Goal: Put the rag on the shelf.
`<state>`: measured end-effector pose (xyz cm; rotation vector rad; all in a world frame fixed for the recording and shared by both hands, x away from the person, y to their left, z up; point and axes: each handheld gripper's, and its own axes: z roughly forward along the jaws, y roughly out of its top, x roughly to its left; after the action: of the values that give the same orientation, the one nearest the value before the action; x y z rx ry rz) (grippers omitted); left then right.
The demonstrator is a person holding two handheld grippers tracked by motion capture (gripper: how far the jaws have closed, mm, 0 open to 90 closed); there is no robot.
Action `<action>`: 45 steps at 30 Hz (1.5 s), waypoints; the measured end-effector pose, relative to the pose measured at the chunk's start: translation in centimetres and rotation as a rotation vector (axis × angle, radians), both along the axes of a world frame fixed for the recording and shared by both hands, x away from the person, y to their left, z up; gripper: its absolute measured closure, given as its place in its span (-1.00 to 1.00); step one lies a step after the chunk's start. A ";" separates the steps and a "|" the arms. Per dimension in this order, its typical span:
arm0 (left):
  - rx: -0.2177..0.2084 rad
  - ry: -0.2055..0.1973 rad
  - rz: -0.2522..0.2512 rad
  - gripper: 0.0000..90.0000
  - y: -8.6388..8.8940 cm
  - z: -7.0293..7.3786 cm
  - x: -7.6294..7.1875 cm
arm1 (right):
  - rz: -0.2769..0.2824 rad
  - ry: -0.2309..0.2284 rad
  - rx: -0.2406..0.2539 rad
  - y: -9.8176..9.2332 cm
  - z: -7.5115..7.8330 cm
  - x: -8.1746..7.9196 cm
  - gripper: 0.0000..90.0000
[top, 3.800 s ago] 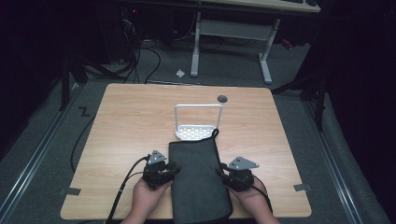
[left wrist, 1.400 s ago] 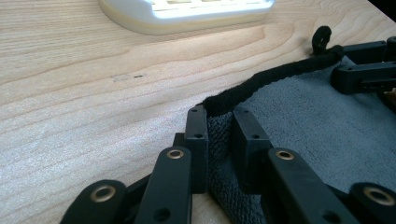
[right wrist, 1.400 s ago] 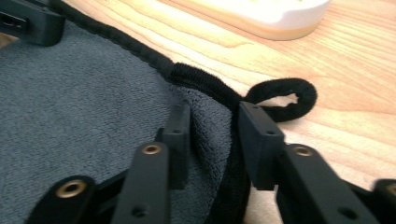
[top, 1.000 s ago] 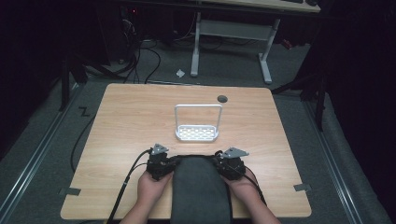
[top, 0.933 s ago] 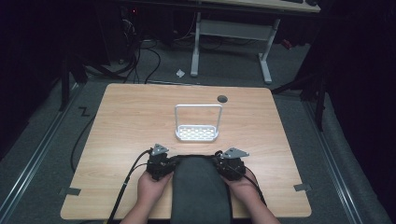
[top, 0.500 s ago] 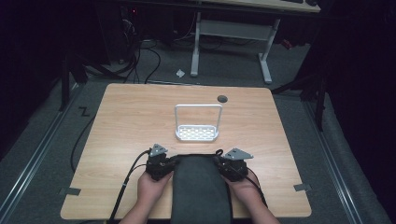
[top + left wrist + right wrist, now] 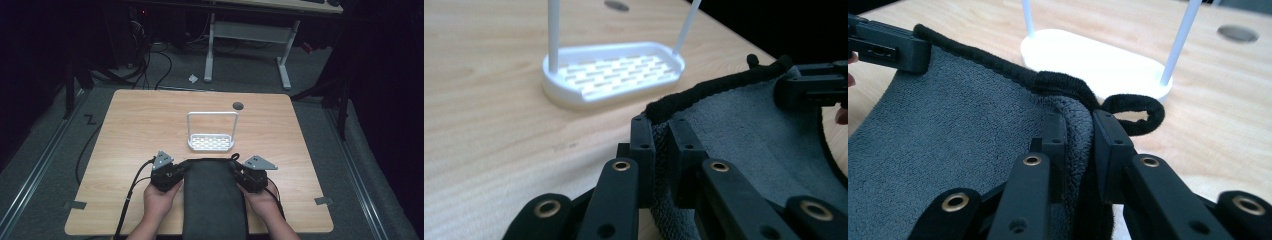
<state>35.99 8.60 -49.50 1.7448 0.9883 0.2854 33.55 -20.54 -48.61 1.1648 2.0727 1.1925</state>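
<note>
A dark grey towel (image 7: 212, 200) lies along the near middle of the wooden table (image 7: 140, 125) and hangs over the front edge. My left gripper (image 7: 175, 172) is shut on its far left corner, the jaws having just been closing on the black hem (image 7: 704, 92). My right gripper (image 7: 240, 175) is shut on the far right corner, beside the towel's black hanging loop (image 7: 1133, 112). The far edge is stretched between the two grippers and held slightly off the table. In the left gripper view the right gripper (image 7: 809, 90) shows across the cloth (image 7: 749, 135). The right gripper view shows the left gripper (image 7: 888, 47) likewise.
A white slotted rack (image 7: 211, 141) with a tall hoop stands just beyond the towel, mid-table. A round grommet hole (image 7: 238, 105) lies near the far edge. Cables trail from the left gripper over the front left edge. A desk frame (image 7: 247, 35) stands on the floor beyond.
Since the earliest frame both grippers went from the towel's sides to its far corners and closed on them. Over the last second both hands rose a little, lifting the far edge.
</note>
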 end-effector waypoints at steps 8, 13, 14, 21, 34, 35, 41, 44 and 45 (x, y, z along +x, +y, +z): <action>-0.011 -0.052 0.010 0.86 0.0 2.5 0.6 | -0.021 -0.087 0.013 0.1 2.0 0.1 0.73; -0.031 -0.090 0.021 0.85 0.0 4.2 1.2 | -0.024 -0.125 0.039 0.1 3.4 0.7 0.73; -0.032 -0.100 0.025 0.86 0.0 4.5 1.4 | -0.022 -0.135 0.041 0.1 3.6 0.8 0.73; -0.032 -0.163 0.034 0.86 0.0 6.9 2.3 | -0.029 -0.195 0.052 0.1 5.8 1.7 0.73; -0.066 -0.290 0.045 0.86 0.2 12.1 3.4 | -0.049 -0.312 0.074 0.5 10.3 2.5 0.73; -0.066 -0.296 0.046 0.86 0.1 12.4 3.4 | -0.049 -0.320 0.075 0.5 10.7 2.6 0.73; -0.083 -0.346 0.050 0.87 0.1 14.3 3.4 | -0.052 -0.372 0.081 0.6 12.5 2.5 0.73; -0.088 -0.371 0.049 0.87 0.1 15.4 3.4 | -0.053 -0.394 0.082 0.6 13.5 2.5 0.73; -0.088 -0.380 0.048 0.87 0.1 15.7 3.4 | -0.055 -0.402 0.084 0.6 13.8 2.5 0.73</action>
<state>39.40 8.69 -33.80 1.5158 0.7538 0.5732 36.03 -19.98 -34.84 0.9195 1.6947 1.3699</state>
